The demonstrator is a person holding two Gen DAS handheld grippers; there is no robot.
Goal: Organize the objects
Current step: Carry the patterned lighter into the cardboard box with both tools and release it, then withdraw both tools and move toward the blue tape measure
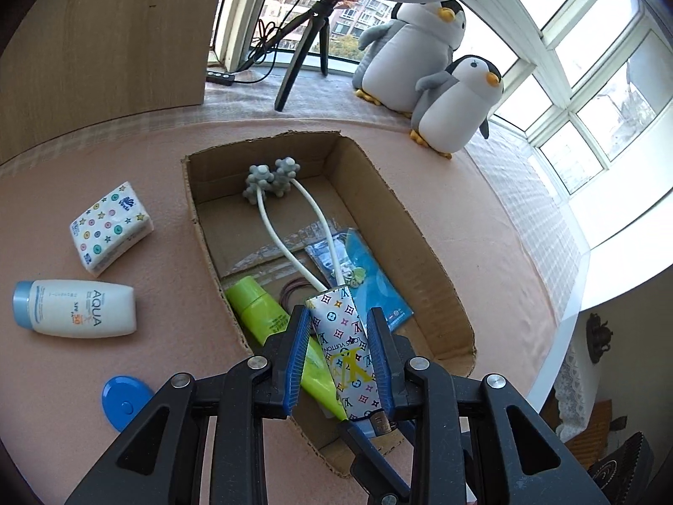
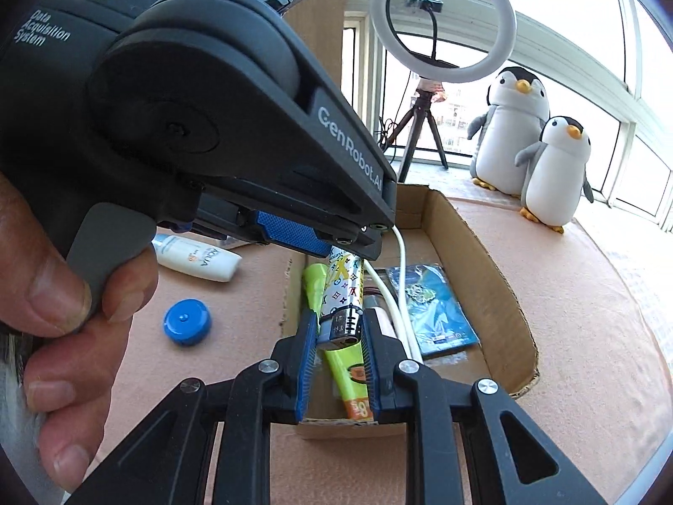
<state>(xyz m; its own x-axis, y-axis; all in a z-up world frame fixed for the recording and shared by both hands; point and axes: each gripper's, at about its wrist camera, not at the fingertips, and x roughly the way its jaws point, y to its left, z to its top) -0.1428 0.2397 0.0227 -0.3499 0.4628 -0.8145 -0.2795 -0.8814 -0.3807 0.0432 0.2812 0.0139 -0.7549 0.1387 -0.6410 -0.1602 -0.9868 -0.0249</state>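
We see left gripper (image 1: 338, 328) angled down over box (image 1: 425, 248), fingers (image 1: 299, 349) clenched on lighter (image 1: 345, 345). Right gripper (image 2: 338, 328) meets it from near end, fingers (image 2: 309, 349) flanking lighter's metal head; contact unclear. Hand (image 2: 63, 294) on trigger. On bench (image 1: 147, 193) left: one tissue pack (image 1: 110, 227), one bottle (image 1: 75, 307), one blue disc (image 1: 124, 400). Two penguins (image 1: 420, 54) far.

White monogram-printed lighter (image 1: 345, 349) over open cardboard box (image 1: 425, 248), beside green tube (image 1: 269, 315) inside.
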